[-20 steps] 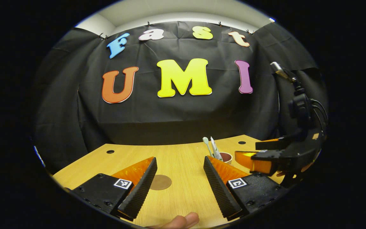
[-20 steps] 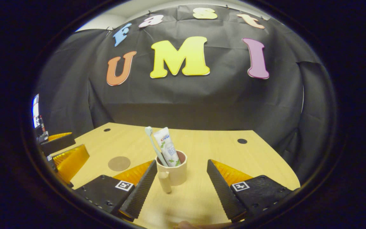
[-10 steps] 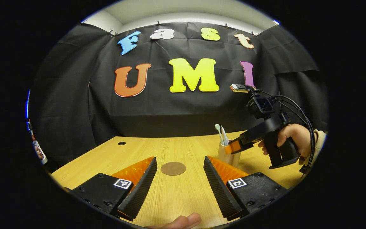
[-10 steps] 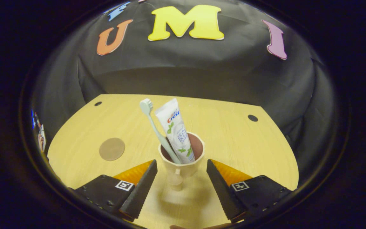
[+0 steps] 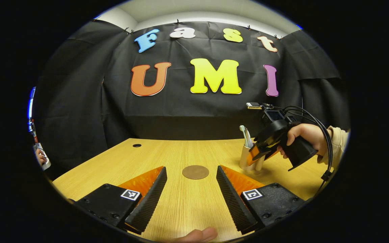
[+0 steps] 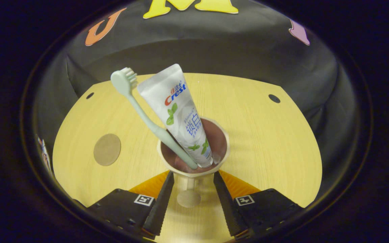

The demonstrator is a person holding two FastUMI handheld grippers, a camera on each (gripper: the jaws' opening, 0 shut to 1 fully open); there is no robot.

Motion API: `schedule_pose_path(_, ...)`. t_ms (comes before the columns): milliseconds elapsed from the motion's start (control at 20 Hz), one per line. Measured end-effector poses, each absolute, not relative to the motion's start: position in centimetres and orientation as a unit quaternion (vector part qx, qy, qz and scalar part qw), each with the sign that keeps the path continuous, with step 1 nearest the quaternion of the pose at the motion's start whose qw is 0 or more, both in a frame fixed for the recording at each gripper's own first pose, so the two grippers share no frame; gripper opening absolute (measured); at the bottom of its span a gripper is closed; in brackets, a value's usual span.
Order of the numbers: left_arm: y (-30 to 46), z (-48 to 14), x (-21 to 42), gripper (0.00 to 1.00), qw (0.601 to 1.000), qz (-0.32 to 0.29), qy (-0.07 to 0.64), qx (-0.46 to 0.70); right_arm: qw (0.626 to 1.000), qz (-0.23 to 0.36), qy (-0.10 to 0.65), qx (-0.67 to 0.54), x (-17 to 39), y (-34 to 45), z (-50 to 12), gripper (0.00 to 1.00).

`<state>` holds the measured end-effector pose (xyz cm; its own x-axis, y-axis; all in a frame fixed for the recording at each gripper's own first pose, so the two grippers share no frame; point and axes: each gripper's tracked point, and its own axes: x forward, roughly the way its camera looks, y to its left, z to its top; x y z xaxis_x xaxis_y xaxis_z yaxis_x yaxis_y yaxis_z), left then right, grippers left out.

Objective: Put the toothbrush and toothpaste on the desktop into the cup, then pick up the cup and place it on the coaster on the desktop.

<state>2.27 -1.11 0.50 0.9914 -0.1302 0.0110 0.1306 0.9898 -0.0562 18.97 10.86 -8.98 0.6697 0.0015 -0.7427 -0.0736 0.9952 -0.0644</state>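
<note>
Right gripper view: cup (image 6: 194, 168), holding brush (image 6: 140, 108) and paste (image 6: 177, 111), is bracketed by right gripper (image 6: 191, 189), jaws narrowed, contact unclear. Coaster (image 6: 107, 149) at 9 o'clock. Grip should be firmed before lifting. Left gripper (image 5: 191, 199) is held wide, empty.

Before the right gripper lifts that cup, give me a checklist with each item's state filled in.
1. Toothbrush in the cup: ok, its handle stands inside, head leaning out to the left.
2. Toothpaste in the cup: ok, upright inside beside the toothbrush.
3. Right gripper around the cup: ok, its fingers flank the cup's body, with the handle between them.
4. Both fingers pressing on the cup: cannot tell, contact is not clear.
5. Coaster free: ok, nothing lies on it.
6. Left gripper out of the path: not ok, it stands open just in front of the coaster.
</note>
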Motion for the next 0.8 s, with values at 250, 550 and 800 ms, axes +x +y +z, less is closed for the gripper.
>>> schedule_pose_path(250, -1.4, -0.1, 2.1, 0.94, 0.996, -0.075, 0.002, -0.038, 0.890, 0.020, 0.455, -0.008, 18.4, 11.2, -10.9, 0.36)
schedule_pose_path(550, -1.2, -0.9, 2.1, 0.94, 0.996, -0.078, 0.007, -0.036, 0.898, 0.010, 0.439, -0.020, 18.6, 10.3, -10.8, 0.21)
schedule_pose_path(800, -1.6, -1.5, 1.8, 0.94, 0.995, -0.085, 0.013, -0.041, 0.899, 0.017, 0.437, -0.009, 18.3, 10.8, -10.3, 0.16)
